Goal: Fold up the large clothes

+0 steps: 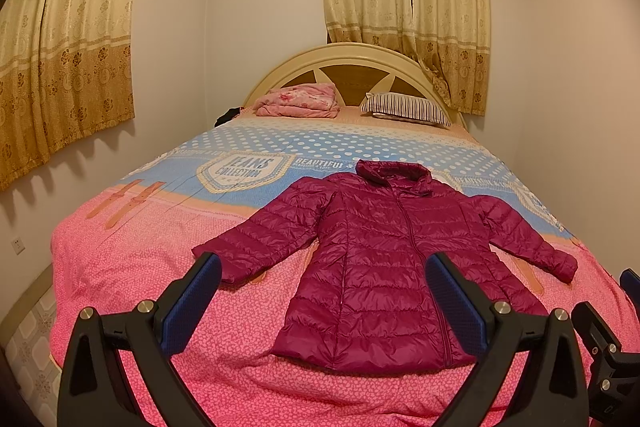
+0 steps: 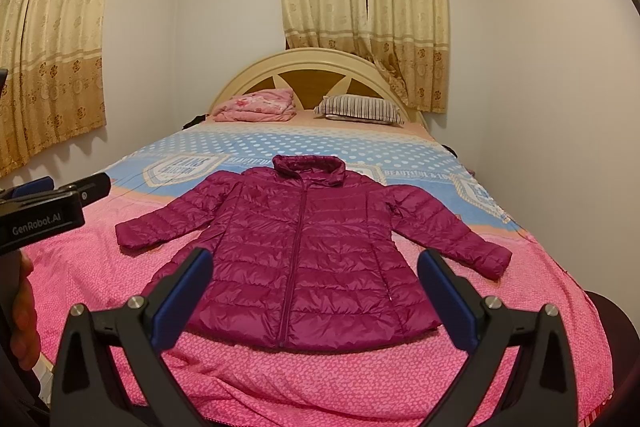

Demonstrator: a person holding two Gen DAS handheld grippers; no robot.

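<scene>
The magenta puffer jacket [image 2: 304,259] lies flat and zipped on the near, pink half of the bed [image 2: 360,379], collar toward the headboard [image 2: 316,67], both sleeves spread out. Farther up rest a folded pink quilt [image 2: 256,111] and a striped pillow [image 2: 360,109]. The left gripper [image 1: 322,301] and right gripper [image 2: 316,297] hover above the hem, fingers spread wide, holding nothing. Nothing lies between them and the jacket.
</scene>
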